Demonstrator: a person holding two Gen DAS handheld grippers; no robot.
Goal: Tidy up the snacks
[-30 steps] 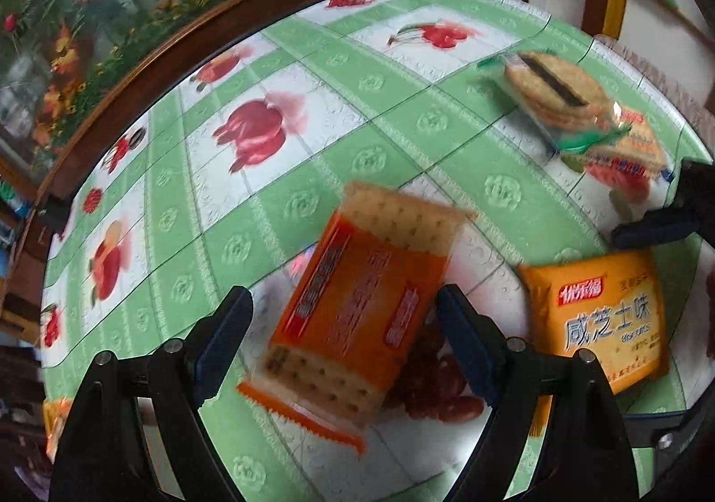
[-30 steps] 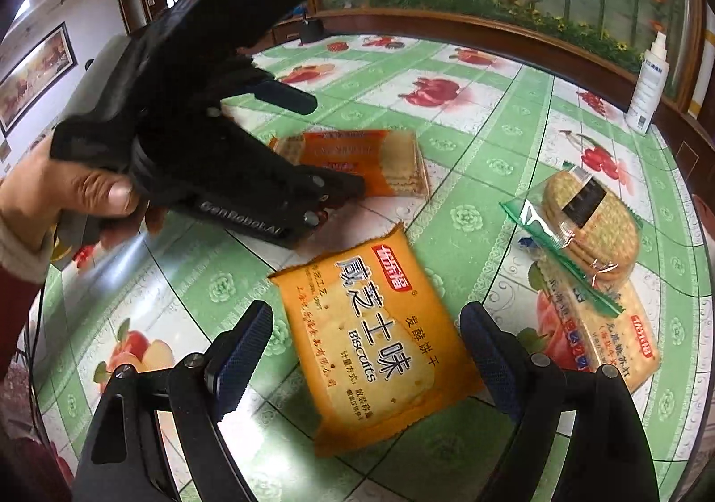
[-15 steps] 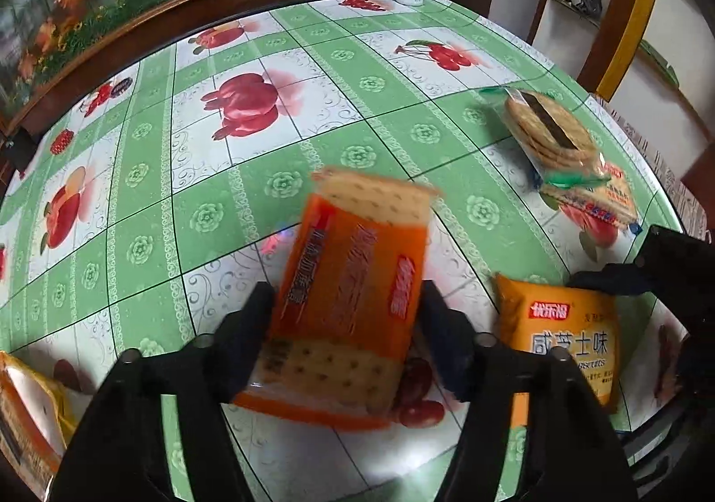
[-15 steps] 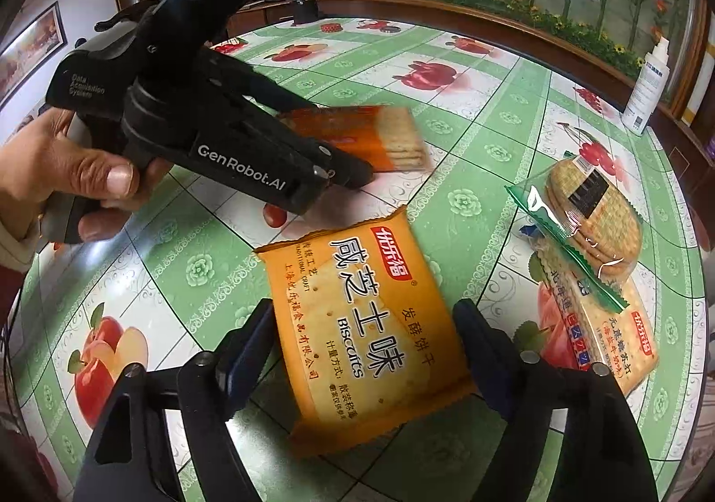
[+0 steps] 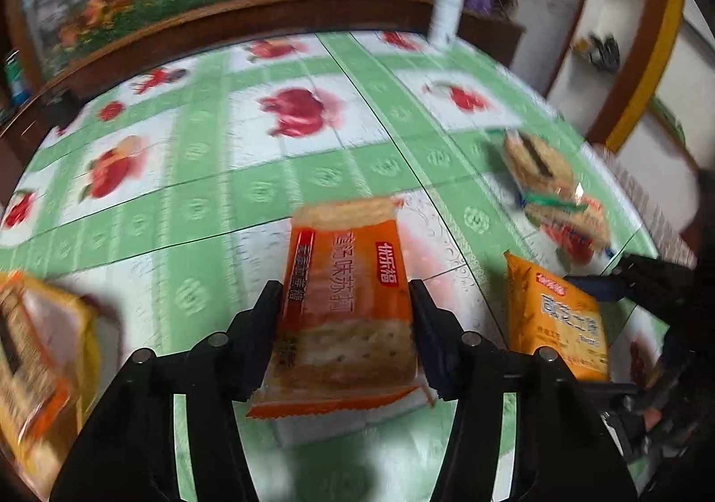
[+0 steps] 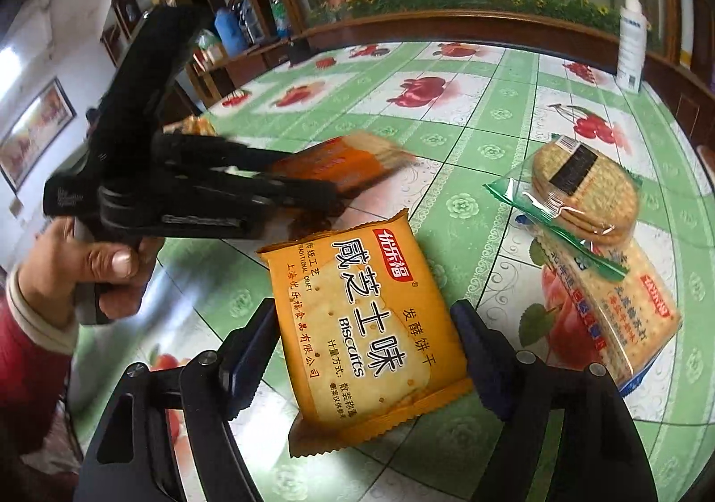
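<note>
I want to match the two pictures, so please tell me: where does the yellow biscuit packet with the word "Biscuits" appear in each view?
Left wrist view: the yellow biscuit packet lies at lower right, beside the held orange cracker packet.
Right wrist view: it is at bottom centre, between the right gripper's fingers.
Shared landmark: the white spray bottle at the table's far edge.

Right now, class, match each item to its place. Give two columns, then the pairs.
1 orange cracker pack
2 yellow biscuit pack
3 round crackers
4 white bottle

A standing by the table's far edge
B between the right gripper's fingers
C atop another cracker pack
D between the left gripper's fingers

Pairs: 1-D, 2-B, 3-C, 4-A. Both grippers have just been closing.
</note>
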